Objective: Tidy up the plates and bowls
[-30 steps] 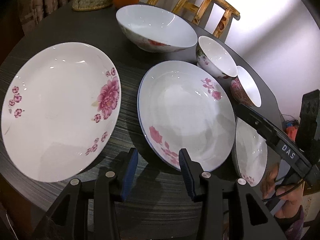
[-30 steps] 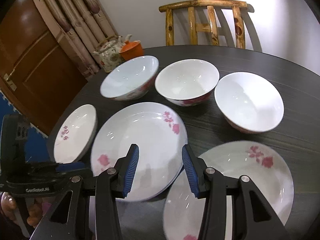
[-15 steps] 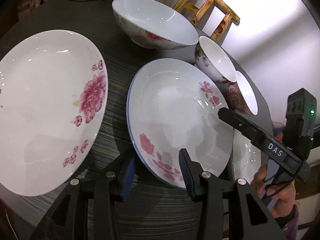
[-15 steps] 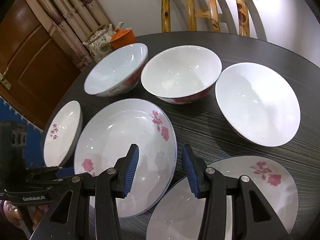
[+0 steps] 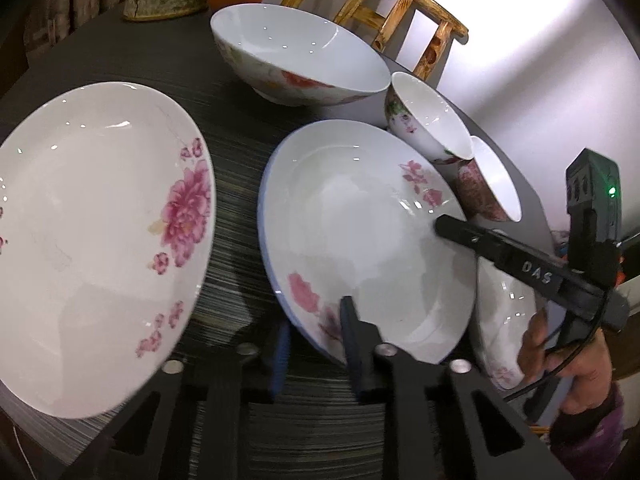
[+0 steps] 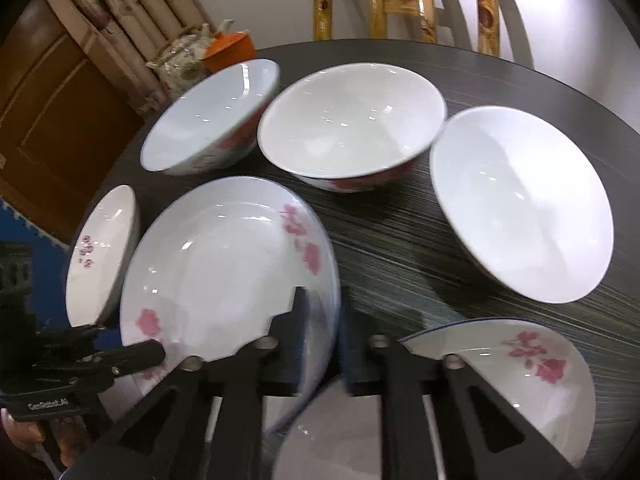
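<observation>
Left wrist view: we see middle plate (image 5: 360, 232) on bench (image 5: 240, 120), left gripper (image 5: 314, 344) closing over its near rim. Right gripper (image 6: 320, 344) clamped on same plate's right rim; lift needs both together.

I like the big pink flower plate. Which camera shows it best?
The left wrist view: the plate fills its left side, its pink flower clear. The right wrist view shows only a sliver of it at the left, edge-on, with tiny blossoms.
</observation>
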Motion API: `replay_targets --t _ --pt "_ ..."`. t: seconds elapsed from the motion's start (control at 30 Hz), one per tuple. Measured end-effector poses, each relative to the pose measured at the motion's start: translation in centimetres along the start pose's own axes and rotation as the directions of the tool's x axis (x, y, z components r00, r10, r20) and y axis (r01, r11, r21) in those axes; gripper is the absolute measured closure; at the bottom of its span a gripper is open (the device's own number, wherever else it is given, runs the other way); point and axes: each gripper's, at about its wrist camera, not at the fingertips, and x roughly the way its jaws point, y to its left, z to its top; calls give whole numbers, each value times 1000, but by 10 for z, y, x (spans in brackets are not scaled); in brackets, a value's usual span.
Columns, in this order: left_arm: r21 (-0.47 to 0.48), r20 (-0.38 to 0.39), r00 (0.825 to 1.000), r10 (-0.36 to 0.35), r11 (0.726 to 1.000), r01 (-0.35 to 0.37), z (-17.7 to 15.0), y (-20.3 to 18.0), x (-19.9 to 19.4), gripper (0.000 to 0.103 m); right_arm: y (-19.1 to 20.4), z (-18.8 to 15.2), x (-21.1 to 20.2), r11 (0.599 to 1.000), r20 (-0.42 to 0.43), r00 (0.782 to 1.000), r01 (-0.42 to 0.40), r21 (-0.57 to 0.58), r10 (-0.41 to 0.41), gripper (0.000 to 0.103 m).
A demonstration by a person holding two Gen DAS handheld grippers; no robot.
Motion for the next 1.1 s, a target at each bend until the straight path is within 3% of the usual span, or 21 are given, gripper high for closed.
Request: replay_targets --t 0.5,0.83,0.97,1.1 --pt "-11 8 1000 5 1000 -5 -6 11 -7 84 0 -4 -7 998 -18 999 -51 39 51 93" --pt "1 9 1000 2 1000 -2 -2 5 -6 80 1 7 5 998 -30 999 -40 38 41 89" --pt "27 27 1000 7 1000 -8 -4 2 -5 80 -7 11 7 993 -52 995 -82 81 87 91" --pt "40 24 1000 17 999 -18 -6 3 -8 81 -3 10 5 997 -46 997 -58 54 60 92"
